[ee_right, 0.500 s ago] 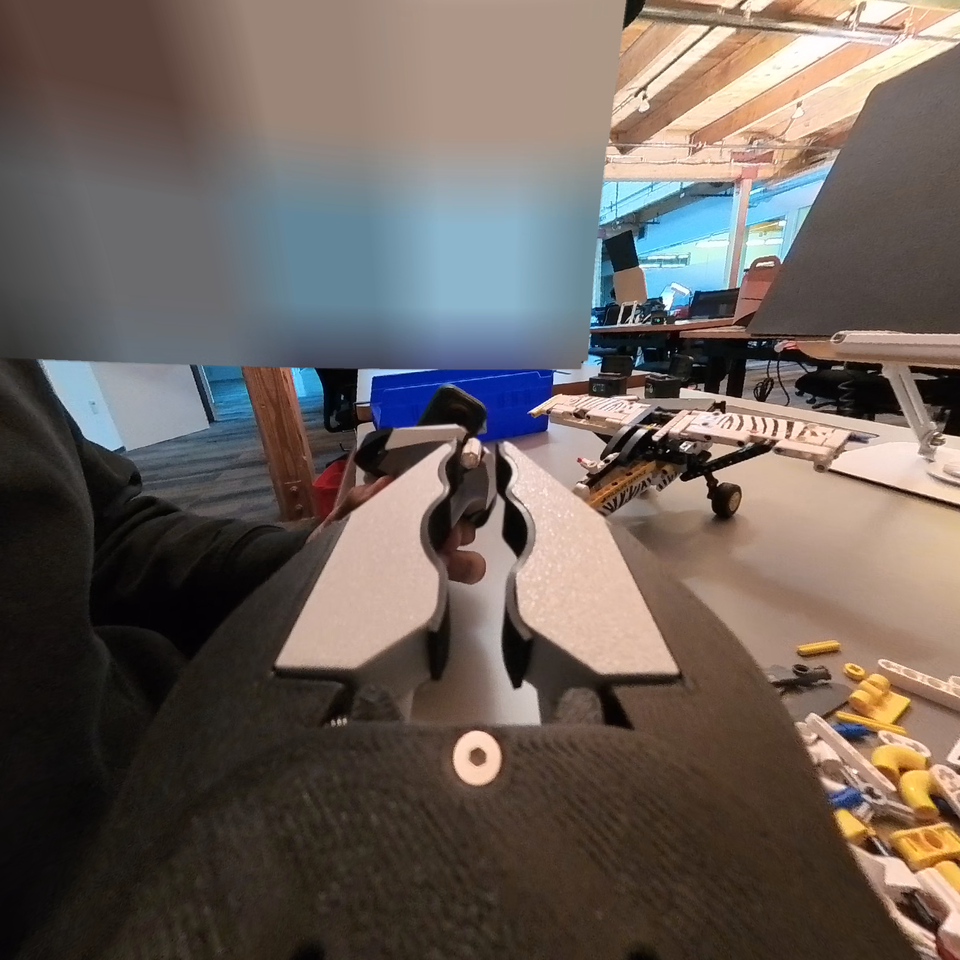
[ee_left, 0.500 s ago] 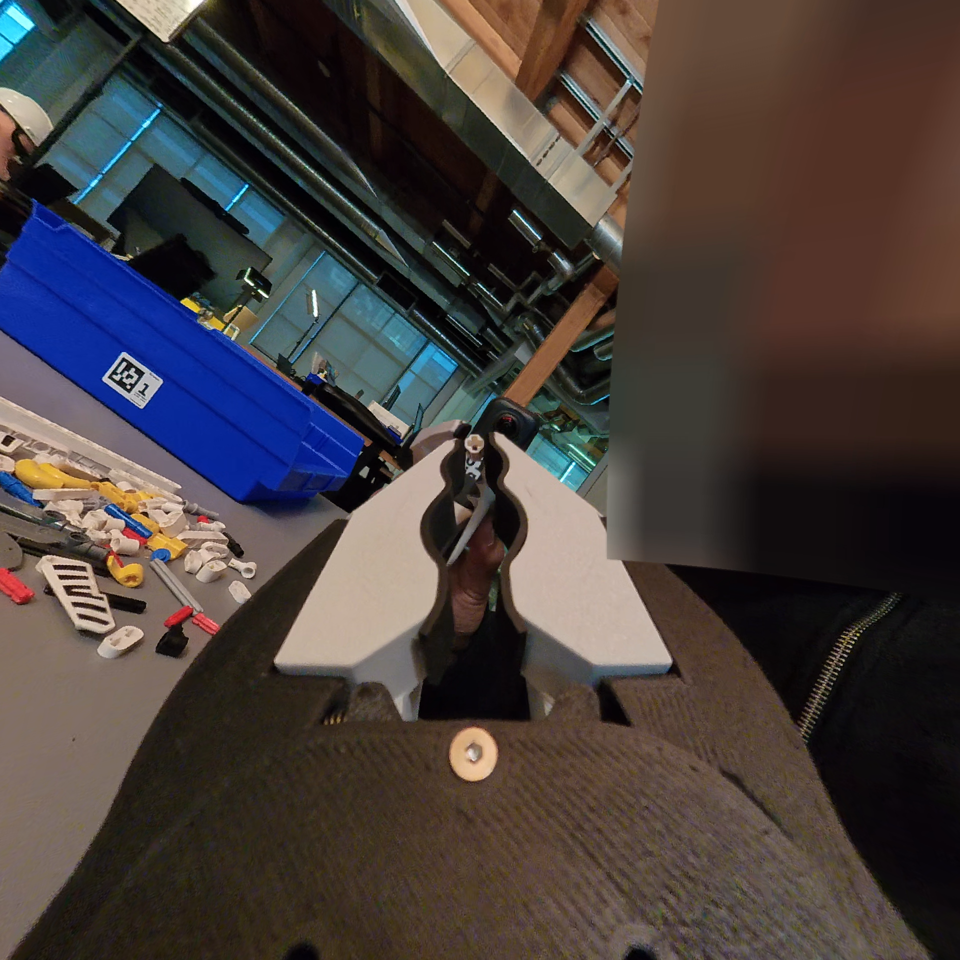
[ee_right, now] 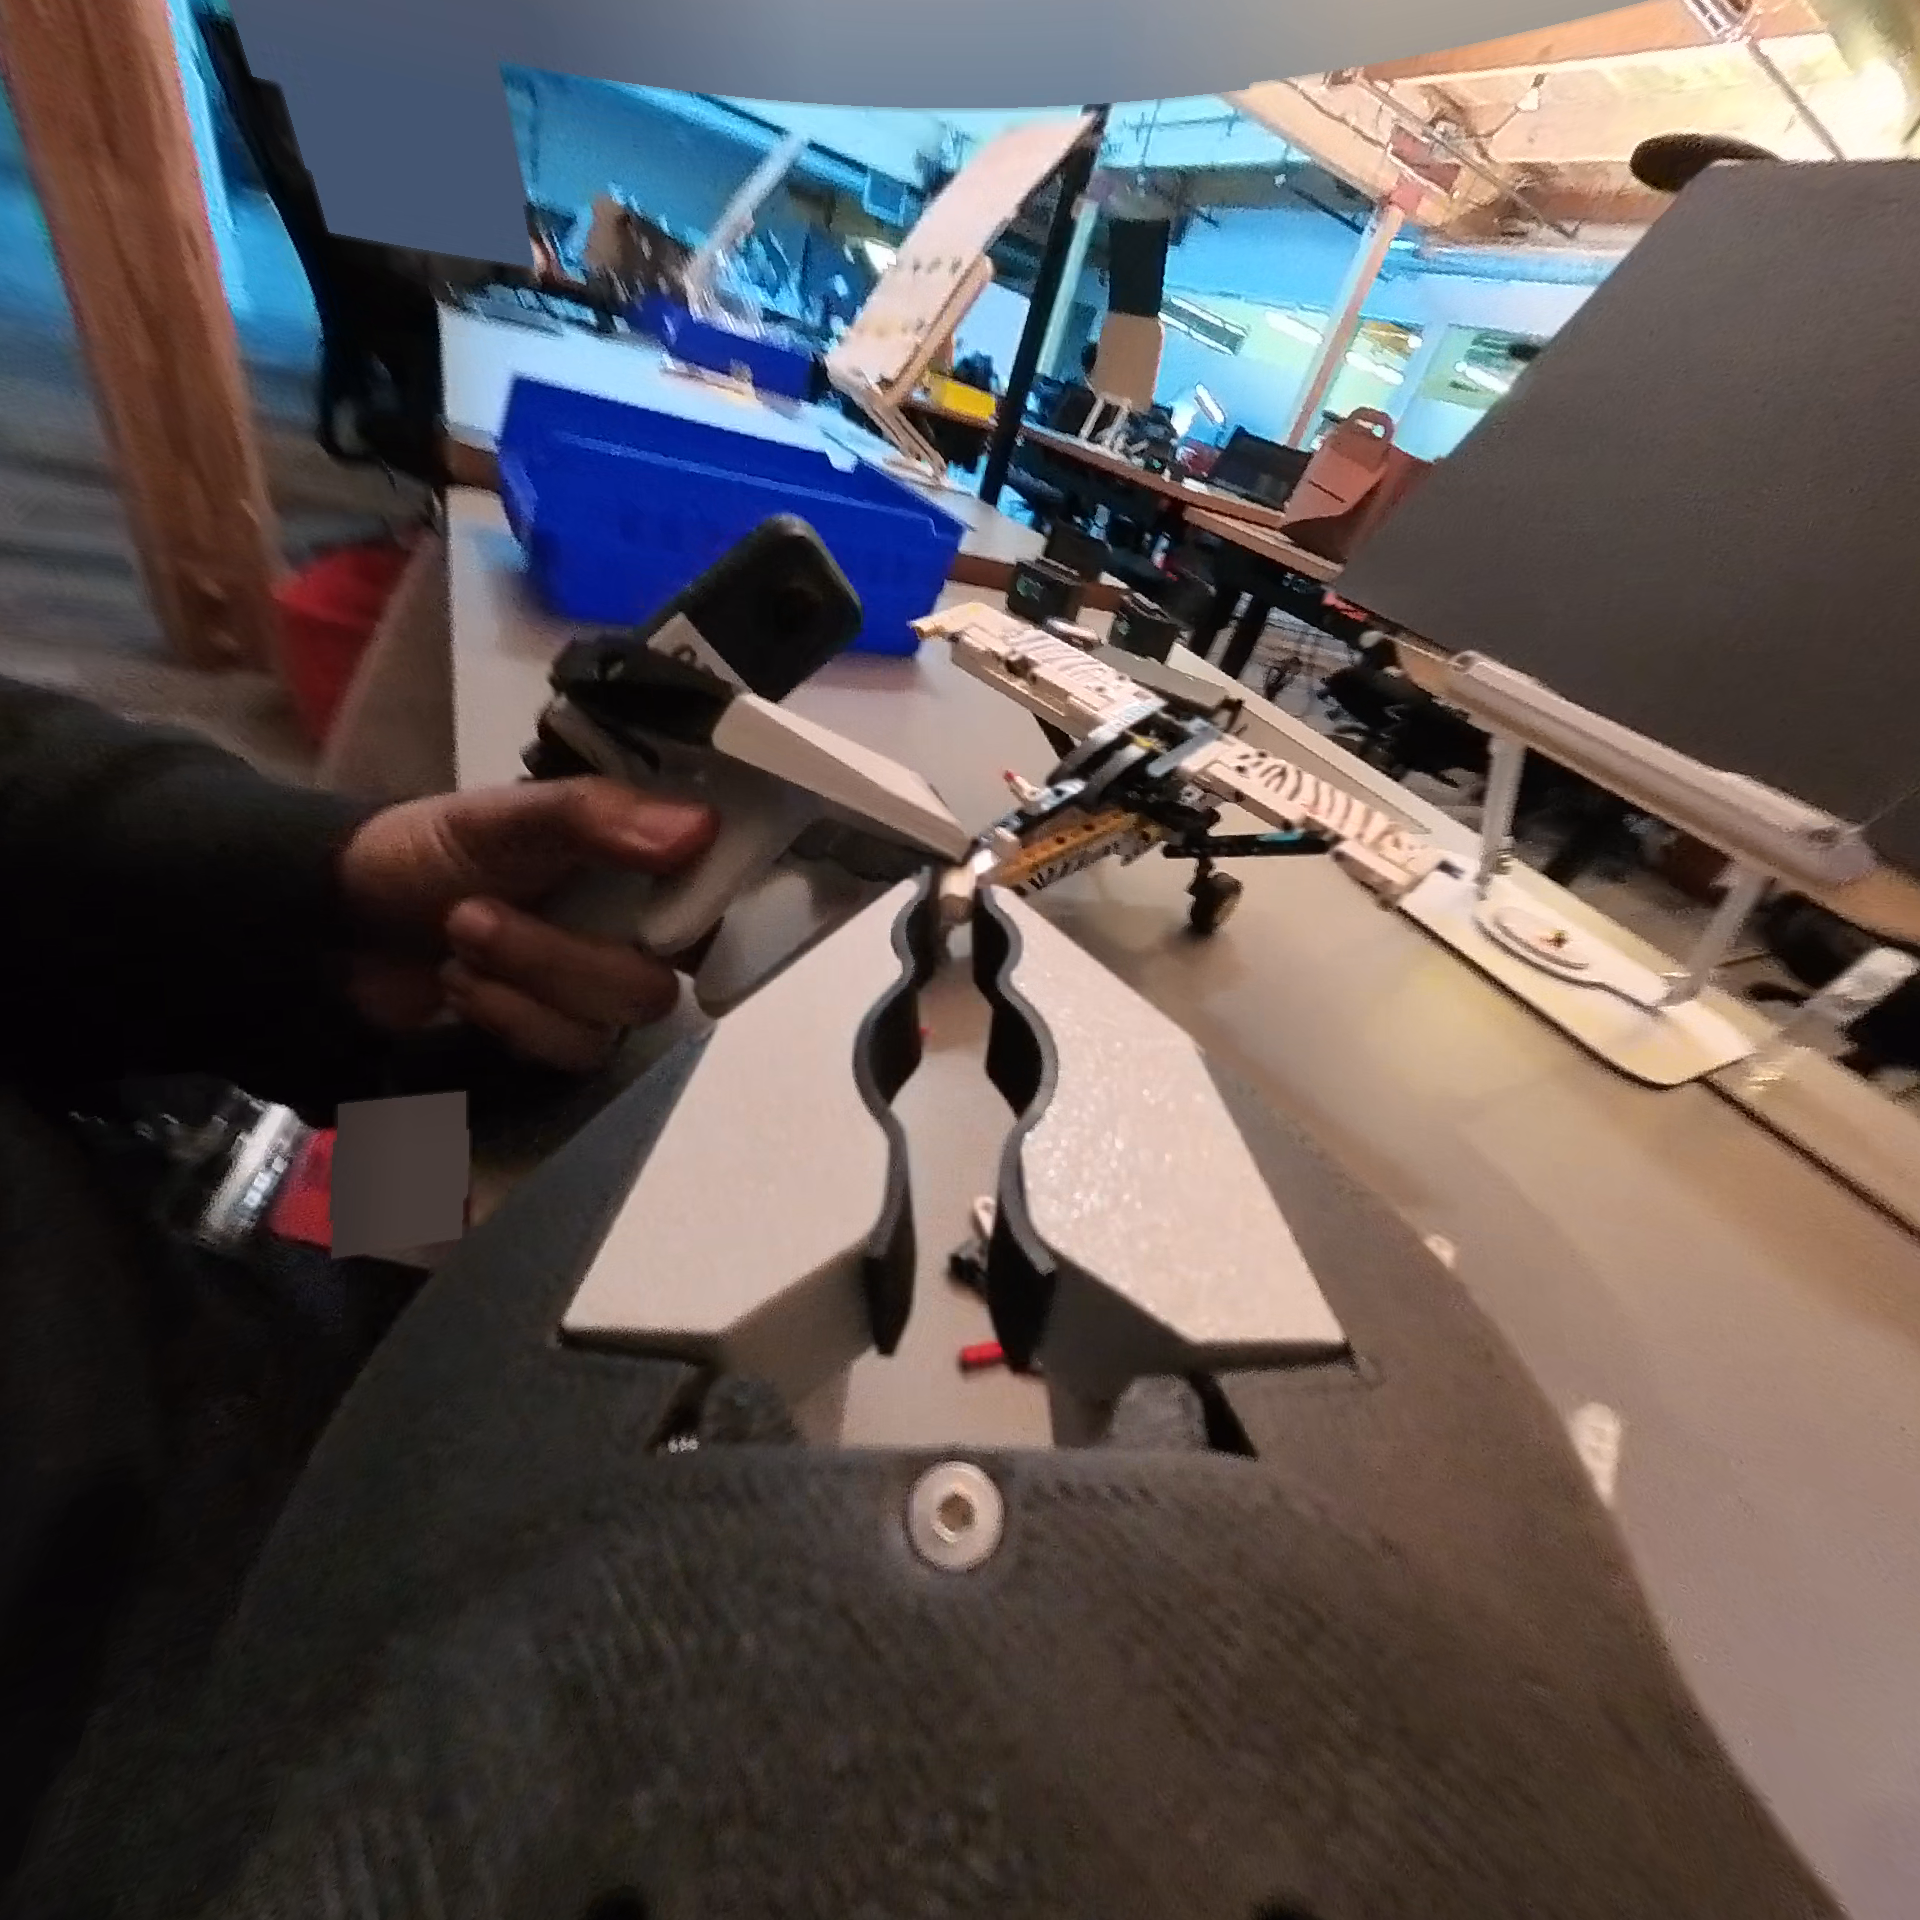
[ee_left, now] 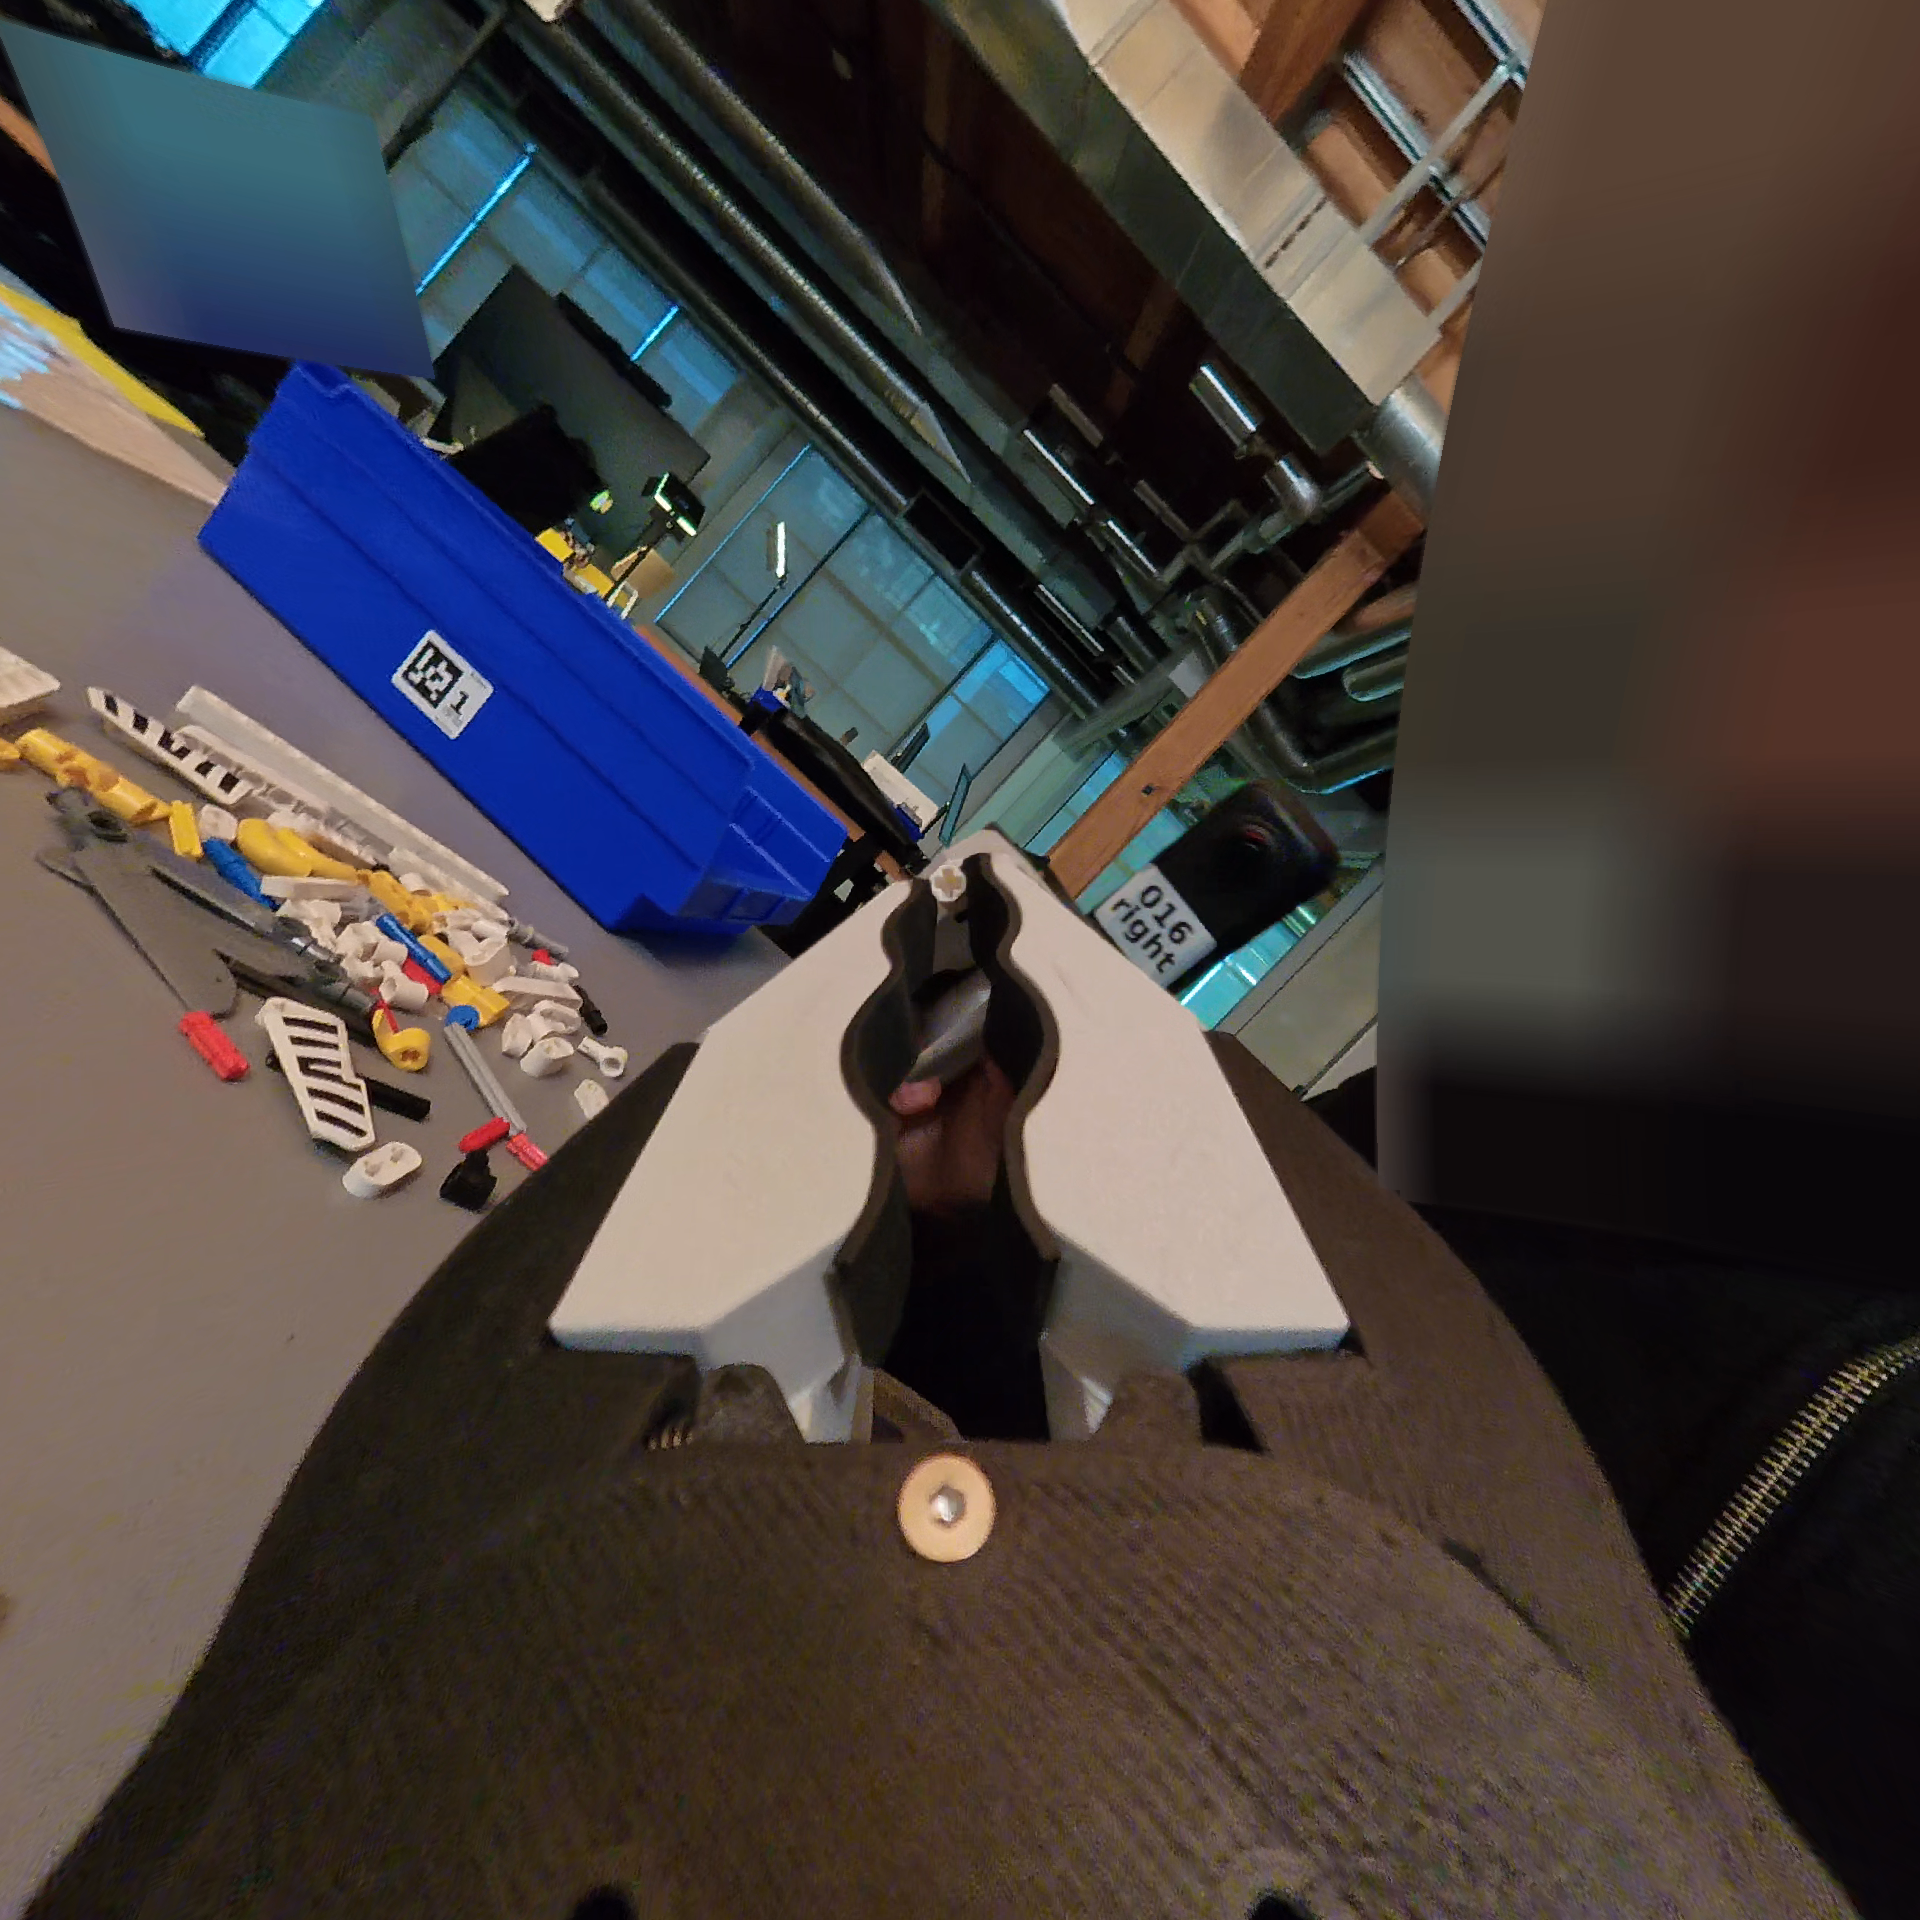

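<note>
In the left wrist view my left gripper (ee_left: 951, 888) is shut on a small white connector piece (ee_left: 948, 883) with a cross-shaped hole, held at the very tips and raised off the table. The right gripper's black camera (ee_left: 1247, 847) shows just behind it. In the right wrist view my right gripper (ee_right: 956, 899) is shut on the same small white piece (ee_right: 956, 885). The left gripper (ee_right: 961, 854), held by a hand (ee_right: 520, 883), meets it tip to tip from the left. Both pairs of pads press on the piece.
A blue bin (ee_left: 540, 707) stands on the grey table (ee_left: 156, 1299) behind a pile of small white, yellow, blue and red building pieces (ee_left: 343, 935). A striped model aeroplane (ee_right: 1143, 769) stands beyond the tips. A white stand (ee_right: 1558, 935) and a dark panel are at the right. Left and right tips are no more than a few centimetres apart.
My right gripper stood open around the left gripper's tip and has now shut on the white piece. The left gripper has stayed shut on it. Both grippers have shifted and turned.
</note>
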`<state>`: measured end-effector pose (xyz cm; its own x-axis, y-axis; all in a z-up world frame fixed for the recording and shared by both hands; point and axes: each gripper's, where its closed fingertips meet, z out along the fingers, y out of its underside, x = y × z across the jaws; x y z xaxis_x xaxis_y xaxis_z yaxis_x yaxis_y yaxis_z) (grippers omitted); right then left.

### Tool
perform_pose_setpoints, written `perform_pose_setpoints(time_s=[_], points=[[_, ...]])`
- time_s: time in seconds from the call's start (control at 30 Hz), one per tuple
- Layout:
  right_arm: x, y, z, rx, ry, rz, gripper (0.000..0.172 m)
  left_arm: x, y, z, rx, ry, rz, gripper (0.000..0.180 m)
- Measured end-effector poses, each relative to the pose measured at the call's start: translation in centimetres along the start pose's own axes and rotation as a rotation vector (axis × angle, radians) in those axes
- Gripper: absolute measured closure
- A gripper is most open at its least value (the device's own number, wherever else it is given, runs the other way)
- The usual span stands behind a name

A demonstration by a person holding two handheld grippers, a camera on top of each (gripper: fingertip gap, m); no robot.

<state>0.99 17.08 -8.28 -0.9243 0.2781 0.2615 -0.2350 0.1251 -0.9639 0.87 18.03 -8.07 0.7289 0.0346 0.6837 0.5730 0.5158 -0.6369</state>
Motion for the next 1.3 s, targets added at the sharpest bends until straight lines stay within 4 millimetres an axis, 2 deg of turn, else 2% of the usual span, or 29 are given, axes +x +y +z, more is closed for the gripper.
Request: perform_pose_setpoints(time_s=[0.3, 0.7, 1.13, 1.23, 1.3], points=[[0.3, 0.9, 0.1, -0.177, 0.176, -0.46, 0.167, -0.9, 0.2, 0.1, 0.009, -0.011, -0.162, 0.176], [0.2, 0.1, 0.0, -0.087, 0.107, -0.255, 0.167, -0.2, -0.1, 0.1, 0.018, 0.051, -0.15, 0.175], [-0.3, -0.6, 0.0, -0.033, 0.093, -0.238, 0.167, 0.6, -0.4, -0.3, 0.052, 0.078, -0.072, 0.175], [0.8, -0.5, -0.2, -0.036, 0.131, -0.198, 0.167, 0.4, -0.7, -0.5, 0.082, 0.052, -0.056, 0.174], [2.9, 0.7, -0.5, -0.097, 0.2, -0.111, 0.167, 0.4, -1.0, -0.7, 0.105, 0.043, -0.037, 0.173]])
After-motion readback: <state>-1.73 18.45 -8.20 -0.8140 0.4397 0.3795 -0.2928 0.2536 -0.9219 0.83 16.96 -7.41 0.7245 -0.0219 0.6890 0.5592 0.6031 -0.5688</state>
